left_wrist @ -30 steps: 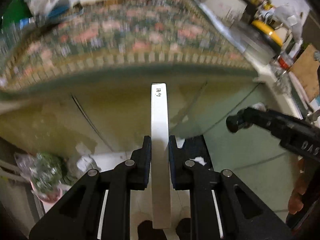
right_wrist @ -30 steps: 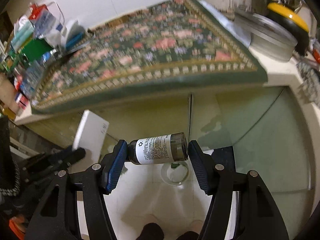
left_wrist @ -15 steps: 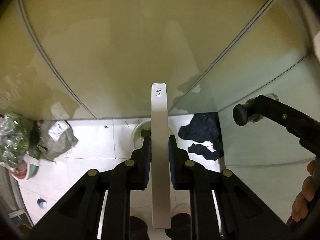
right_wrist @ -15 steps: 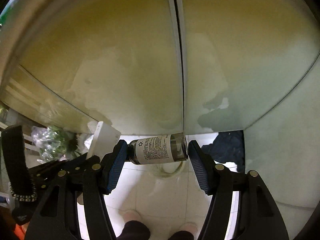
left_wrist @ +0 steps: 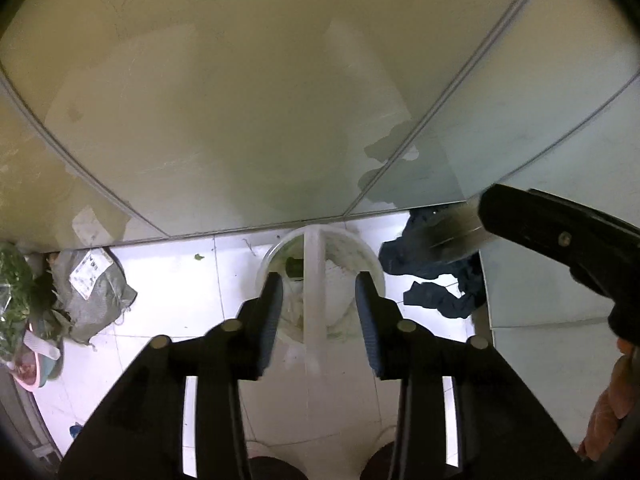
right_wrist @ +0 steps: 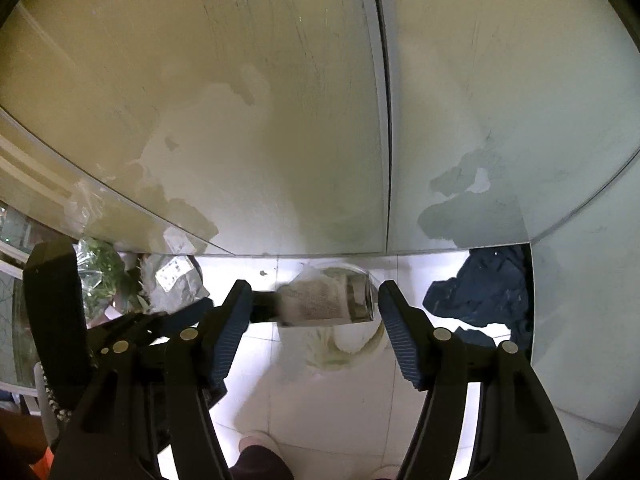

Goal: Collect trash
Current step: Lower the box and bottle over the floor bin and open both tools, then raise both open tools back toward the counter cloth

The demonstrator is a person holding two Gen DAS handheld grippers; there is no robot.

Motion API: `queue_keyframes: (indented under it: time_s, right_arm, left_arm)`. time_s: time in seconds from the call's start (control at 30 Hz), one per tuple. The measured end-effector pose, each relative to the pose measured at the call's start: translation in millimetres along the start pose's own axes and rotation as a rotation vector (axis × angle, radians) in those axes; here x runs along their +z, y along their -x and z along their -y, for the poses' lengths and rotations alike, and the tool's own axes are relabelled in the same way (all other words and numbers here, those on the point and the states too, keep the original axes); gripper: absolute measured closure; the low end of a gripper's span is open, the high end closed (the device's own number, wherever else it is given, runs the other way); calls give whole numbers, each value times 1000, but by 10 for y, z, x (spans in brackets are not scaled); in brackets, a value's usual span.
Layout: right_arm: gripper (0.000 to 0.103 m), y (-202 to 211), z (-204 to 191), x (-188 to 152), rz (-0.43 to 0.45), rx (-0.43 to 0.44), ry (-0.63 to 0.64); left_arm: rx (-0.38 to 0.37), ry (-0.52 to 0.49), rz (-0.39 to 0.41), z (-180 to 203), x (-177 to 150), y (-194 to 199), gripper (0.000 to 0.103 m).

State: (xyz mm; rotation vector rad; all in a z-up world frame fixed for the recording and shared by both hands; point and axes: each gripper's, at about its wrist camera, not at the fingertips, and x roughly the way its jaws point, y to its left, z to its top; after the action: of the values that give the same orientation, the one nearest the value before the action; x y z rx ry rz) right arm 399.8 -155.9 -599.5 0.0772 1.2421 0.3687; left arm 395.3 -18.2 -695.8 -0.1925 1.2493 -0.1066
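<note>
My left gripper (left_wrist: 319, 300) is open above a white trash bucket (left_wrist: 368, 264) on the tiled floor. The flat white box (left_wrist: 315, 312) is blurred and loose between the spread fingers, over the bucket. My right gripper (right_wrist: 314, 312) is open too. The dark bottle with a white label (right_wrist: 324, 303) is blurred between its fingers, apart from the right pad, above the same bucket (right_wrist: 352, 344). The right gripper's finger and the bottle also show at the right of the left wrist view (left_wrist: 560, 240).
Pale cabinet doors (right_wrist: 280, 100) rise just behind the bucket. A dark blue cloth (left_wrist: 436, 276) lies right of it. A grey bag (left_wrist: 92, 292), greens in plastic (left_wrist: 12, 300) and a pink basin (left_wrist: 36, 364) sit at the left. My feet (right_wrist: 260, 456) are below.
Both grippers swung down from the patterned tabletop to the bucket on the floor. Both have opened; the white box and the bottle, held tight before, are now loose and blurred.
</note>
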Motion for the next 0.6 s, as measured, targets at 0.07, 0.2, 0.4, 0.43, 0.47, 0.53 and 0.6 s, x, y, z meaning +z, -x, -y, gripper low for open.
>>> queue_keyframes:
  time_s: [0.07,0.2,0.4,0.43,0.47,0.53,0.6]
  right_arm:
    - [36,2,-8,-6,-2,-12,6]
    - [34,110,-80,15,-11,-20,17]
    - [34,462,-170,87,-9,-47,20]
    - [34,604,-206,105,-7,-51,20]
    - [34,663,-212,112,-6,-53,21]
    - [34,923,-279,148,-2,-60,19]
    - [34,1164,-342,187,7,-63,22]
  left_arm:
    - [-7,17,-11,-63,-5,32,65]
    - [18,25,-12,-112,-8,221,65]
    - [33,23,9,-71,54,814,65]
    - [31,25,12,-46,77,920,65]
    - [28,26,19,-23,106,1082,65]
    - [23,26,34,22,157,1364,65]
    - [19,23,49,84,219,1696,65]
